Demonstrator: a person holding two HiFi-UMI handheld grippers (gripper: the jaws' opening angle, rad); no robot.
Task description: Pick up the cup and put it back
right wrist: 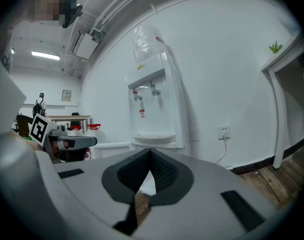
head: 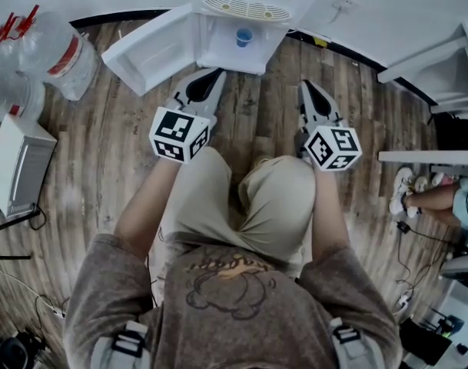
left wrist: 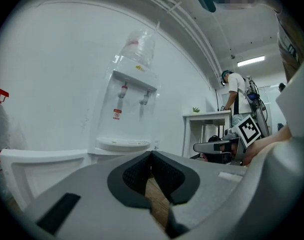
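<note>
Closest is the person's brown shirt (head: 234, 298). Ahead stands the white water dispenser (head: 245, 10), its lower door (head: 145, 52) open. The left hand-held gripper (head: 216, 74) and the right hand-held gripper (head: 306, 88) are both closed together, empty. The blue cup (head: 243, 37) sits inside the open compartment.

The floor (head: 103, 152) is laid in wood planks, matt and visibly grained. The water dispenser (head: 226, 48) is cased in smooth white plastic with a faint sheen, and the cup (head: 243, 36) on it looks to be made of blue plastic. The left gripper (left wrist: 152, 155) and right gripper (right wrist: 151, 152) are shelled in matt grey plastic. Their pads (left wrist: 136, 176) are faced with a dark, finely dimpled, rubbery layer. The bottles (head: 61, 52) are made of clear plastic.
</note>
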